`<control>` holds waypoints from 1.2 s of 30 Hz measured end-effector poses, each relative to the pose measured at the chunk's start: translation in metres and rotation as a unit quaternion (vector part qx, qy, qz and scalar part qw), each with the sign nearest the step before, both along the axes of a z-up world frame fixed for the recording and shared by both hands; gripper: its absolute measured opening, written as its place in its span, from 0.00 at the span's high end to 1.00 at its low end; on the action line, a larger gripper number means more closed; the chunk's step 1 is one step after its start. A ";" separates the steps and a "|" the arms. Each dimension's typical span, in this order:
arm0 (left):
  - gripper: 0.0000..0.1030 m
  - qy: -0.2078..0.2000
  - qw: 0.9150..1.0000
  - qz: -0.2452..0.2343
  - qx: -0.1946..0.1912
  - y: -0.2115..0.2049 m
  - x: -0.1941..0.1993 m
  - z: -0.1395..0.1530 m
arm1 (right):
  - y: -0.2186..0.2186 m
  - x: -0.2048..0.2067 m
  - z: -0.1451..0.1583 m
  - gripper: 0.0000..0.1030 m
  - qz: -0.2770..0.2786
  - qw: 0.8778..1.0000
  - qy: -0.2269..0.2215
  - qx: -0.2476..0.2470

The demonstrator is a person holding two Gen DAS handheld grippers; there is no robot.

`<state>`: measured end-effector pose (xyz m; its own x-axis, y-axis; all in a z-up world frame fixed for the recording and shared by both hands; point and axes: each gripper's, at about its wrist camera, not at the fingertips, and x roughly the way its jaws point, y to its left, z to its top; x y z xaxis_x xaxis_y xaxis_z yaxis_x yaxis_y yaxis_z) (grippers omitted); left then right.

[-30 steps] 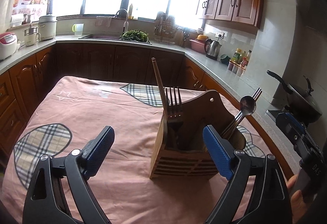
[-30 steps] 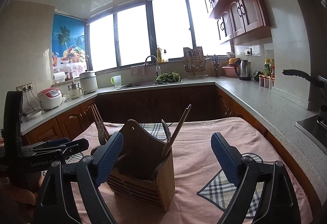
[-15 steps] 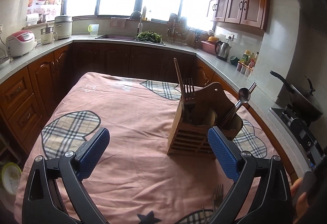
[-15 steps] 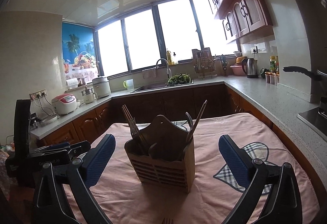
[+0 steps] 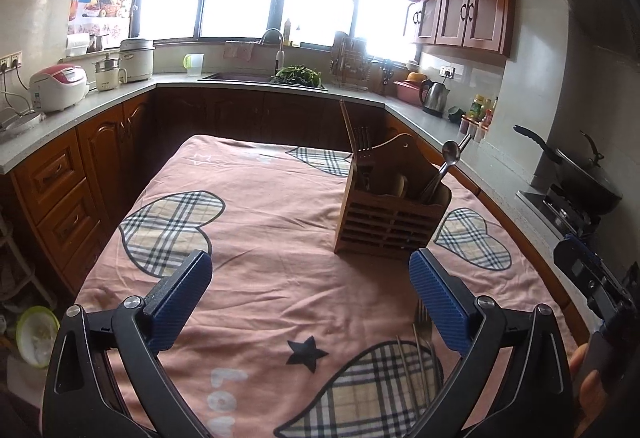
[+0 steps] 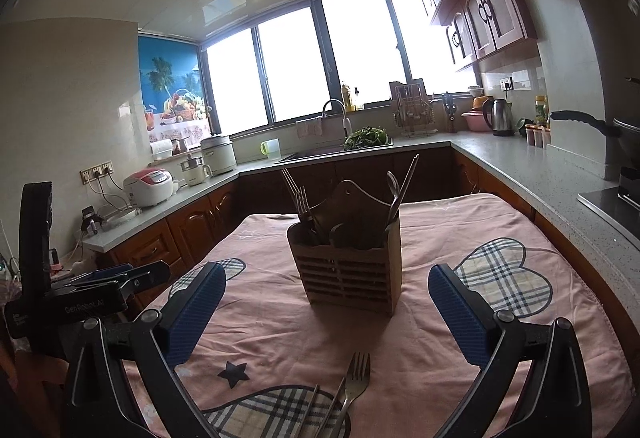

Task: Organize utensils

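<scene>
- Left wrist view: the left claw fills the lower frame with its jaws spread wide and nothing between them, over the pink cloth that covers the counter.
- Right wrist view: the right claw is just as wide and just as empty, low in the frame.
- Between the two claws, at the bottom edge of both views, loose cutlery lies on the cloth: one fork is plain, with two thin metal handles beside it, cut off by the frame, so their kind cannot be told.
- Further out, centre of the right view and right of centre in the left, stands one wooden holder. It already carries forks on its left side, at least two, and one spoon with chopsticks on its right.
- Judged step: between pickups, with the loose pieces not yet stowed.
- Next move calls for lowering one claw over the fork's handle, closing on it, then lifting it into the forks' side of the holder.
</scene>
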<state>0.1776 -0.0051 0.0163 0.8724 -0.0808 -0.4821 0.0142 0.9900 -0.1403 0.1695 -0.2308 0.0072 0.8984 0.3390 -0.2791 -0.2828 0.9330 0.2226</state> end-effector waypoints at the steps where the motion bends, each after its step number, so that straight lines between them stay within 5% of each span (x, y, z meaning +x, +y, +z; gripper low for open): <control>1: 0.02 -0.002 1.000 0.001 0.003 0.001 -0.006 0.000 | 0.000 -0.005 -0.001 0.01 0.000 1.000 0.003 0.000; 17: 0.00 -0.031 0.999 0.001 0.035 -0.006 -0.085 0.001 | 0.000 -0.085 0.010 0.00 -0.018 0.999 -0.004 -0.032; 23: 0.00 -0.053 0.998 0.018 0.015 -0.001 -0.104 -0.013 | -0.004 -0.105 -0.014 0.00 -0.046 0.998 -0.021 -0.041; 36: 0.00 -0.057 0.997 0.023 0.054 -0.019 -0.117 -0.038 | -0.008 -0.112 -0.055 0.00 -0.064 0.997 -0.008 -0.048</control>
<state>0.0609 -0.0240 -0.0221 0.9232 0.0072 -0.3843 -0.0215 0.9992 -0.0327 0.0575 -0.2392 -0.0479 0.9374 0.1938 -0.2895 -0.1628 0.9784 0.1277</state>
